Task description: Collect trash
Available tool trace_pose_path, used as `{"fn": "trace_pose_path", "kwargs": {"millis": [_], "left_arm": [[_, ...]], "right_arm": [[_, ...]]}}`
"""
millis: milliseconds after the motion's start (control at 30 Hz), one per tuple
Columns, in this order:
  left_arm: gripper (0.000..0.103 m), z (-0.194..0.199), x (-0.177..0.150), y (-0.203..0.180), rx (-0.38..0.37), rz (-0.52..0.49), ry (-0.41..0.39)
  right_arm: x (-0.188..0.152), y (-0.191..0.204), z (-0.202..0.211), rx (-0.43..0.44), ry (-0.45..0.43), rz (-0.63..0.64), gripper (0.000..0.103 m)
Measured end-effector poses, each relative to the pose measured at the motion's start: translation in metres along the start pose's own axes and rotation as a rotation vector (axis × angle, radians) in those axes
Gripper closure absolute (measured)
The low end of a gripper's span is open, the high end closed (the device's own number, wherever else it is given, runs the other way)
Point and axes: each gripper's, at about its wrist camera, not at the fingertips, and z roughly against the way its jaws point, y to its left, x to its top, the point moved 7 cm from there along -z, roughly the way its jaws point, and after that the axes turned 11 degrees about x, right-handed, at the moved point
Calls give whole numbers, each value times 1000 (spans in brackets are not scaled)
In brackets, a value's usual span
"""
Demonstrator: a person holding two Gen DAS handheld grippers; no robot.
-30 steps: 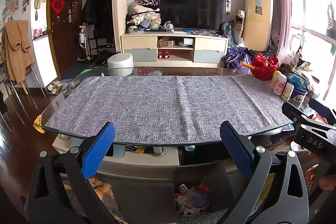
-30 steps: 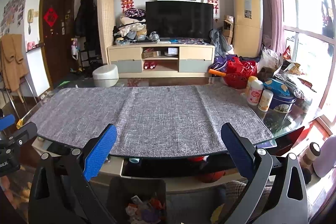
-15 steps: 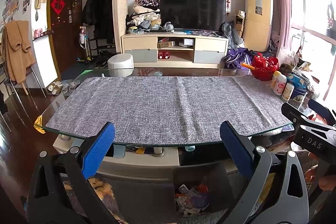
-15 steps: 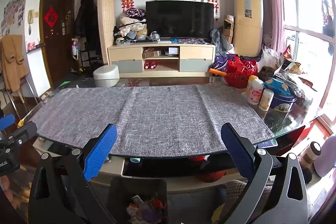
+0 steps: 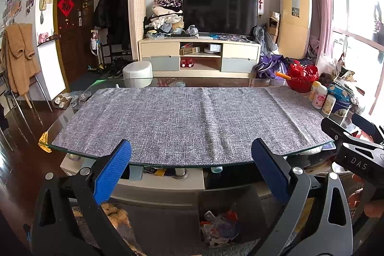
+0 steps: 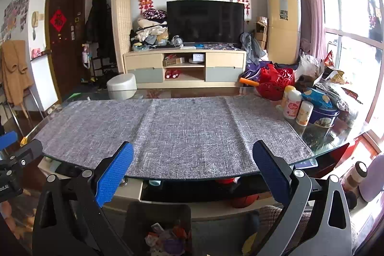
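Nearest you, both tools hang in front of the table's near edge. Your left gripper (image 5: 192, 172) is spread wide with nothing between its blue pads; your right gripper (image 6: 193, 173) is released the same way. Below them on the floor stands a dark bin (image 6: 159, 217) holding crumpled trash (image 5: 219, 224), probably wrappers, though the lens smears it. Only the left view shows your fingertip (image 5: 373, 209) on the other tool. Past the glass edge (image 5: 168, 163) the grey cloth (image 6: 168, 133) lies flat. Only the right view shows the blue tin (image 6: 322, 115) clearly, beside the bottles (image 6: 291, 104).
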Motion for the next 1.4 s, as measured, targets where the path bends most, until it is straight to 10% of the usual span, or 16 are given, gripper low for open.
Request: {"fn": "trace_pose_path", "kwargs": {"millis": [1400], "left_arm": [[8,2,8,-3,0,0,-6]], "right_arm": [[5,4,1,3,0,-6,3]]}}
